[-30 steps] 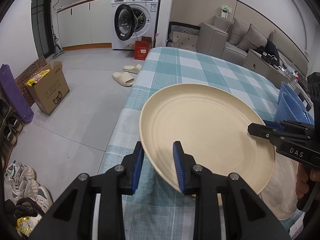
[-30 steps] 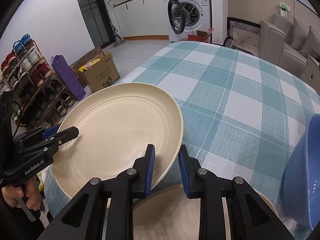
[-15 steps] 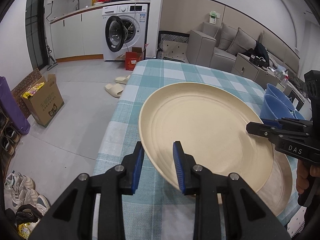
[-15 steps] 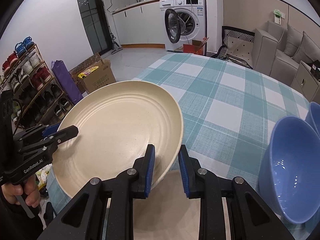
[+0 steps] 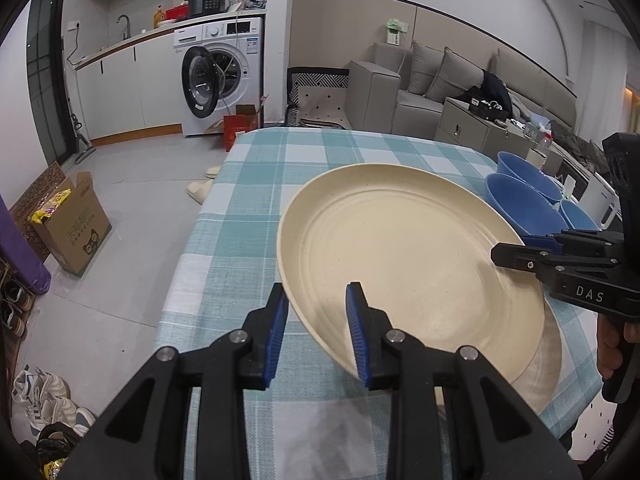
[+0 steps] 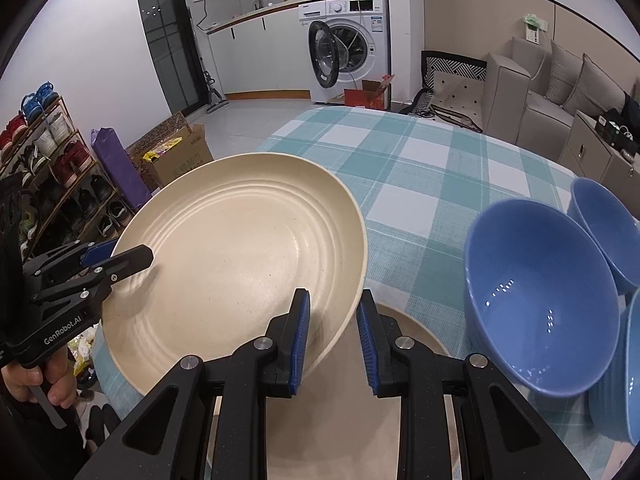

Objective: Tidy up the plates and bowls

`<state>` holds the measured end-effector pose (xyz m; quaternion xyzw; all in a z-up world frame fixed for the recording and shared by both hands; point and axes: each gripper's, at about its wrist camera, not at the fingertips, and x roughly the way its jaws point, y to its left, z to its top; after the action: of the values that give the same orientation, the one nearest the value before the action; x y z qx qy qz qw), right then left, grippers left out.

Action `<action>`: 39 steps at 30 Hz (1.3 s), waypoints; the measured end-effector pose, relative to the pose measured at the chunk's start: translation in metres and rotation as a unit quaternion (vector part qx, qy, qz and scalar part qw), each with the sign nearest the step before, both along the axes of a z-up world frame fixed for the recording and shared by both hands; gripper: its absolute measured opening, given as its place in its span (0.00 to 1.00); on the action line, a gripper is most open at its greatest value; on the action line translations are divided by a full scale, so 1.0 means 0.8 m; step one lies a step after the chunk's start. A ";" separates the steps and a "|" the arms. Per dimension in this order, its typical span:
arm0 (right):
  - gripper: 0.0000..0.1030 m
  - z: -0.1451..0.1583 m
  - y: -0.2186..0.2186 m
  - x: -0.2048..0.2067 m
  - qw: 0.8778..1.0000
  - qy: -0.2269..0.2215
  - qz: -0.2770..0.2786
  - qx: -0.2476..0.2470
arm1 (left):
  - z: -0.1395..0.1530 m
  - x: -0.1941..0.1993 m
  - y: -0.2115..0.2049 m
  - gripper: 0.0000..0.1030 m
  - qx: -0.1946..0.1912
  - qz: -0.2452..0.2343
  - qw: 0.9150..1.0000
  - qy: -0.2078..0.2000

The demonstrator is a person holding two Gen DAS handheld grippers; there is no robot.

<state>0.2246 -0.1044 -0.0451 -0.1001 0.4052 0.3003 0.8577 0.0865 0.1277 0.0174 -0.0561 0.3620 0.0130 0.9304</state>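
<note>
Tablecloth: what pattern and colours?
The tablecloth is a teal and white check; clearest in the right wrist view.

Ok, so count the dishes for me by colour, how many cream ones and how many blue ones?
Cream plates: 2, the lifted plate and the lower plate lying on the table under it.
Blue bowls: 3, the near bowl, the far bowl and the edge bowl, which is cut off by the frame.
Total: 5.
</note>
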 end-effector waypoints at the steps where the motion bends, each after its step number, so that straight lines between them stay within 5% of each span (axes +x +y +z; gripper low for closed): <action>1: 0.24 0.001 -0.006 -0.004 1.000 0.000 -0.002 0.001 | 0.000 0.000 -0.004 0.27 0.002 -0.004 1.000 0.000; 39: 0.24 -0.018 -0.103 -0.063 0.998 0.004 -0.064 0.005 | -0.024 -0.007 -0.091 0.27 0.058 -0.081 0.995 0.031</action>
<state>0.1739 -0.1869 -0.0595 -0.0685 0.4125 0.2475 0.8740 0.0808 0.0549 -0.0016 0.0276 0.3925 -0.0402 0.9184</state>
